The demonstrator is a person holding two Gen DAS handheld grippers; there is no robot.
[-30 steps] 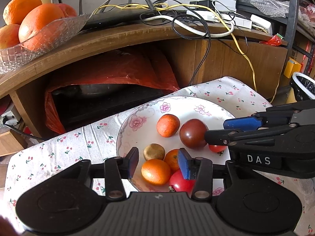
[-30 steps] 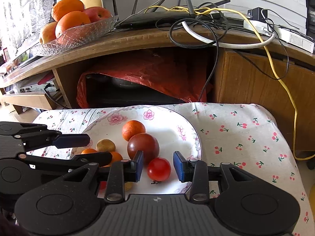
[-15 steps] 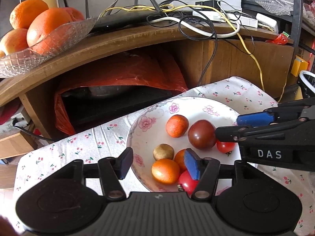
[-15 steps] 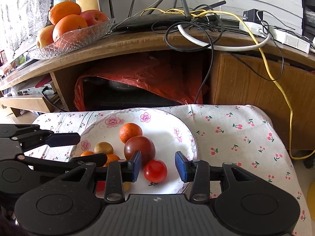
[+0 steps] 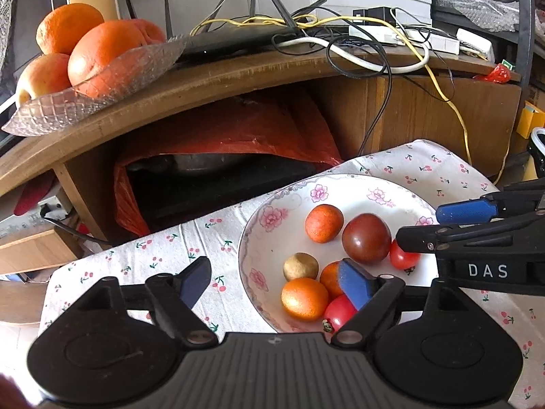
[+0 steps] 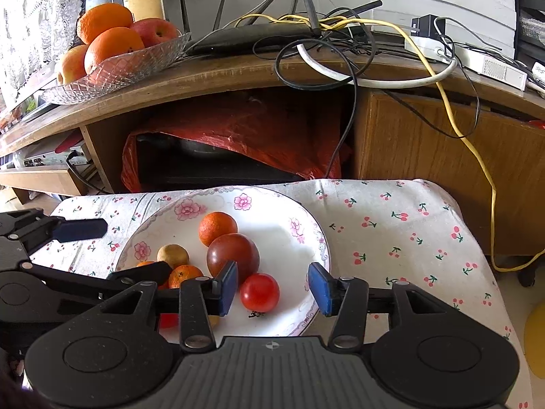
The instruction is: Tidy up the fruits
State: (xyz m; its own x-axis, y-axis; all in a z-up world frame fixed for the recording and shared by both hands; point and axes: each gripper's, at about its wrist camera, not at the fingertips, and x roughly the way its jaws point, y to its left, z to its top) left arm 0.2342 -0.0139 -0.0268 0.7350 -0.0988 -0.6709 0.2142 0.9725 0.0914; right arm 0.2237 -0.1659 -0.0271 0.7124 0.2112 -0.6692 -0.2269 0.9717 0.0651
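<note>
A white floral plate point(image 5: 402, 197) point(image 6: 293, 211) on a cherry-print cloth holds several small fruits: oranges point(image 5: 323, 223) point(image 6: 217, 228), a dark tomato point(image 5: 366, 238) point(image 6: 232, 254), a tan fruit point(image 5: 300, 266) point(image 6: 172, 255) and red tomatoes point(image 5: 402, 259) point(image 6: 259, 292). My left gripper point(image 5: 276, 284) is open and empty over the plate's left rim. My right gripper point(image 6: 272, 288) is open around a red tomato, not touching it; it also shows in the left wrist view point(image 5: 439, 223).
A glass bowl point(image 5: 102, 92) point(image 6: 115, 71) of large oranges and apples stands on the wooden shelf point(image 5: 238, 78) behind. Cables and a router point(image 6: 272, 34) lie on the shelf. A red plastic bag point(image 6: 238, 129) covers a pot underneath.
Both grippers have opened wider. The left gripper has shifted left, so the plate sits further right in its view. The fruits have not moved.
</note>
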